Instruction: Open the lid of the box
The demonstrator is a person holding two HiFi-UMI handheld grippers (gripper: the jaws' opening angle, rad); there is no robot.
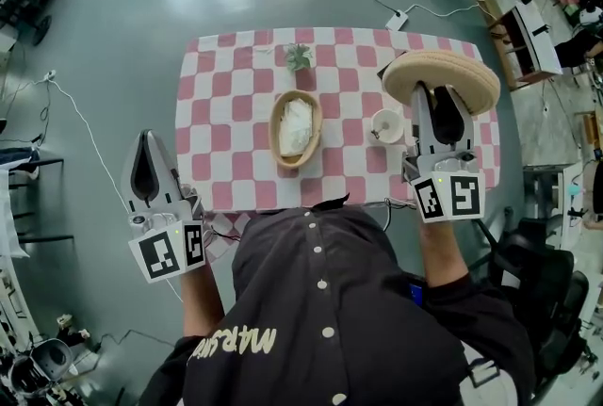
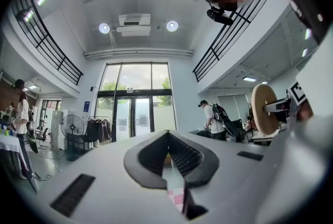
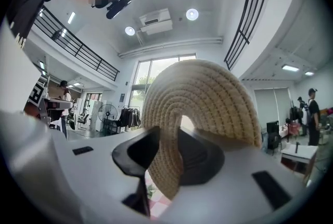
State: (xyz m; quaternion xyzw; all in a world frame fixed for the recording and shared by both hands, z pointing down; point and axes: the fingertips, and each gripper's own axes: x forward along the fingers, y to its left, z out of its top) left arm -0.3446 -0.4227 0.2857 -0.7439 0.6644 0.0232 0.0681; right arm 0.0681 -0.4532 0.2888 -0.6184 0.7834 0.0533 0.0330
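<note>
Right of the uncovered oval woven straw box [image 1: 295, 128] at the middle of the pink-checked bench [image 1: 221, 164], the right tool [image 1: 441, 95] is clamped on the round straw lid [image 1: 471, 79], raised clear. The left tool [image 1: 148, 138], jaws together and empty, hangs left of the box, off the bench.

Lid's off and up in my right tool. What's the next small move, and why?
Probably lower the woven lid onto bare checked cloth at the table's right end, then release. The right tool is clamped on its rim, the basket already stands open, and a small white cup sits nearby.
</note>
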